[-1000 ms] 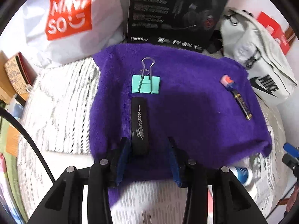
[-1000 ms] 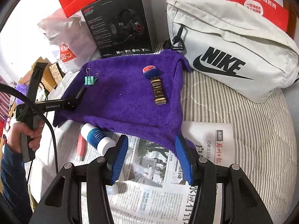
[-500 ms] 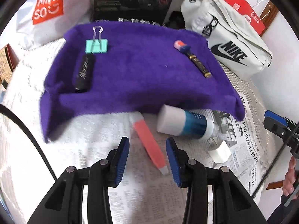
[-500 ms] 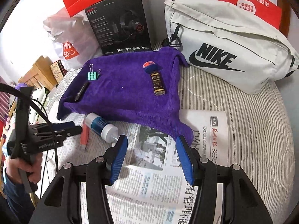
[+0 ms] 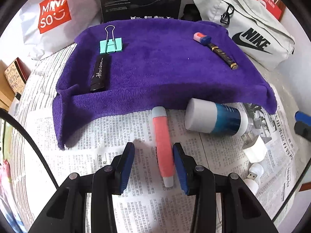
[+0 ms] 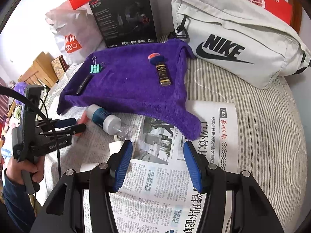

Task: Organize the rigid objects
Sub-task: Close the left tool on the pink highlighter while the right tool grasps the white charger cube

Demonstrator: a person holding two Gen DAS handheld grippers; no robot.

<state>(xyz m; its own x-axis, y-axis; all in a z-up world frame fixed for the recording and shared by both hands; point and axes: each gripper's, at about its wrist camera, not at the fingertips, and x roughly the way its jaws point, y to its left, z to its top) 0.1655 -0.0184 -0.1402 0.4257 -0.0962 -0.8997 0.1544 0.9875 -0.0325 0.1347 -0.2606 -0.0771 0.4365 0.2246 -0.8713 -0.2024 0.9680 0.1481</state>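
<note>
A purple towel lies on newspaper. On it rest a teal binder clip, a black "Horizon" stick, a pink-blue eraser and a dark gold-banded tube. A pink tube lies on the newspaper, its near half between the open fingers of my left gripper, close to the right finger. A blue-white bottle lies to its right. My right gripper is open and empty above the newspaper, near the towel's corner.
A white Nike bag sits at the back right, a black headset box and a Miniso bag behind the towel. A white plug and a small USB piece lie right of the bottle.
My left gripper left the black stick on the towel, pulled back and now straddles the pink tube on the newspaper. My right gripper shifted only slightly.
</note>
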